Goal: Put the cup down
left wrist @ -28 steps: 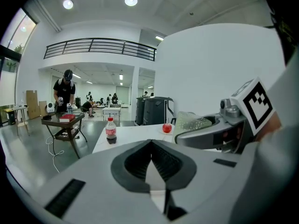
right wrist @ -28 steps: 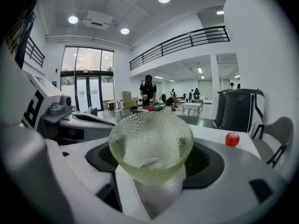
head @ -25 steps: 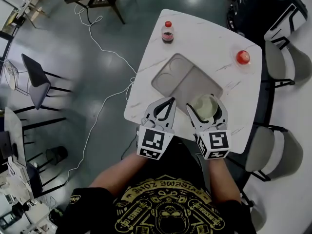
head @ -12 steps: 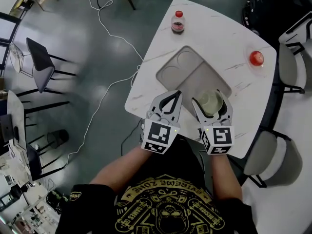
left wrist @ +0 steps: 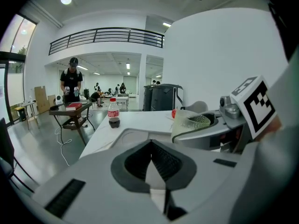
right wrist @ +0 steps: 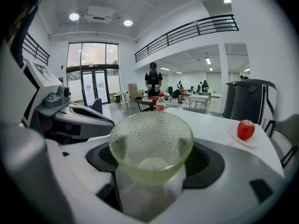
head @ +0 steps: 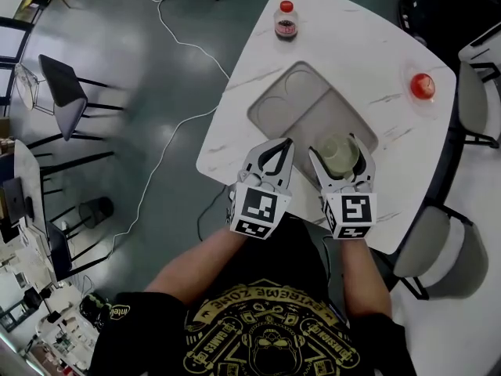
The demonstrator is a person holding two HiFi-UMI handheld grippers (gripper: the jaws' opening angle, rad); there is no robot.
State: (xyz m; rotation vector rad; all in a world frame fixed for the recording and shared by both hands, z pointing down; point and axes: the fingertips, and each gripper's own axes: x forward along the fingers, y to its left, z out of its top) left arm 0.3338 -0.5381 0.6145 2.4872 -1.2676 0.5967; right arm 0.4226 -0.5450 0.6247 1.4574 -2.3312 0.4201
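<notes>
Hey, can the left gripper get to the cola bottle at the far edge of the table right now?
Probably yes. The left gripper is empty, jaws together, and only the low grey tray lies between it and the bottle; it would need to open first.

We hold a cup (head: 337, 157) at the tray's (head: 301, 108) near edge.
Our right hand-held gripper (head: 338, 146) clasps it; the left hand-held gripper (head: 279, 145), tips together, sits just beside. A bottle (head: 286, 22) and apple (head: 423, 86) stand farther off on the surface (head: 352, 53).
</notes>
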